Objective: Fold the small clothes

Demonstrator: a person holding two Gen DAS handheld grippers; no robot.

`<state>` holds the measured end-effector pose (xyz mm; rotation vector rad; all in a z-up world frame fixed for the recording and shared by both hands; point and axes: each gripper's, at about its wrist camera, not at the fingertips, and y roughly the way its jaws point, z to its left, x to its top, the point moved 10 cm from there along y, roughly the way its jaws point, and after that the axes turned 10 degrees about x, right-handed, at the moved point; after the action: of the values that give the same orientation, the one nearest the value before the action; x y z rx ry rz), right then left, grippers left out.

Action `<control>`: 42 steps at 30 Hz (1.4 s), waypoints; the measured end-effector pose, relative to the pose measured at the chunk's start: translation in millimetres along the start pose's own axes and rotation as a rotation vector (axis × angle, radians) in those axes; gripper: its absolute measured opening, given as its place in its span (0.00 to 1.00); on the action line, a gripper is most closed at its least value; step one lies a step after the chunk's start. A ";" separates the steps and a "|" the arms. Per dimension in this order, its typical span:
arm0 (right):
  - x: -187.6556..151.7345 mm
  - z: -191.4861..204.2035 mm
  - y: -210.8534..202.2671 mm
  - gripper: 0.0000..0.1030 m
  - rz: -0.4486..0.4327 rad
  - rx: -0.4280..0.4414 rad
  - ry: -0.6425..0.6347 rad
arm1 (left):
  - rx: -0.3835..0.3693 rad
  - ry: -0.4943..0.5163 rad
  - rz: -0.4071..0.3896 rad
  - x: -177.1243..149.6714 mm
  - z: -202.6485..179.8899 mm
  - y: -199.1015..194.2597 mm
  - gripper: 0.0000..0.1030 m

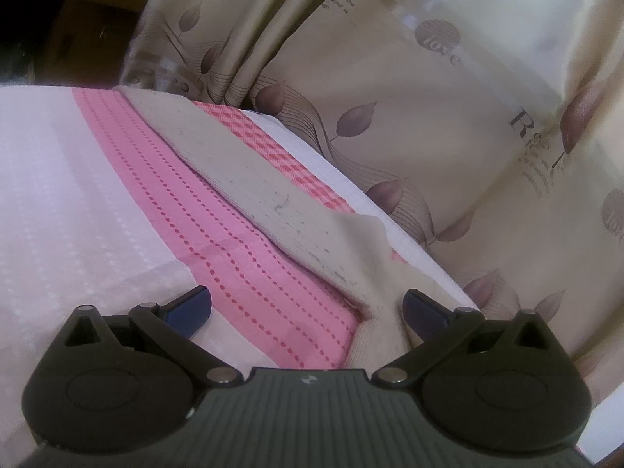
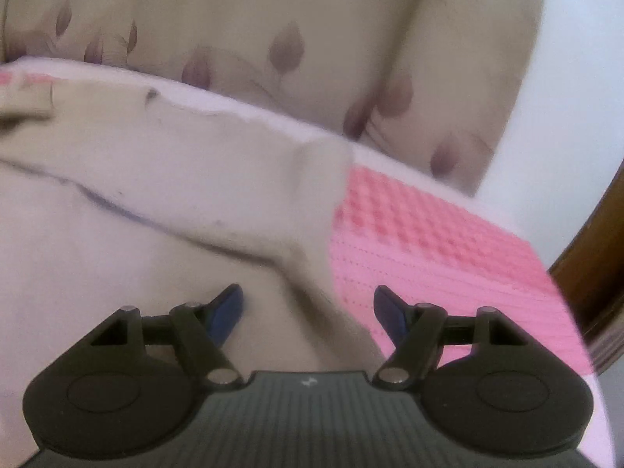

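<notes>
We have both claws released: the left claw [image 1: 308, 308] over the beige garment's [image 1: 249, 179] near corner at five o'clock, the right claw [image 2: 308, 304] above its fold on the pink cloth [image 2: 429, 234]. We should pinch only one layer.

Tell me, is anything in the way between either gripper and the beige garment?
Nothing visible. The left gripper is open with the beige garment lying right ahead on the pink bedcover. The right gripper is open too, and the garment's fold runs straight between its fingers.
</notes>
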<state>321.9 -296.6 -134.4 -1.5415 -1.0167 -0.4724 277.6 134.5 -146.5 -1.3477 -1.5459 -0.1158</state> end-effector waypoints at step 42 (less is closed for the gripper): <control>47.2 -53.1 -35.8 0.63 -0.286 0.021 0.137 | -0.018 0.041 0.014 -5.6 -9.3 -0.4 1.00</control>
<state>331.1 -332.3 -63.9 -1.3306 -1.1350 -0.7536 282.1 124.7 -146.0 -1.3615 -1.5045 -0.1480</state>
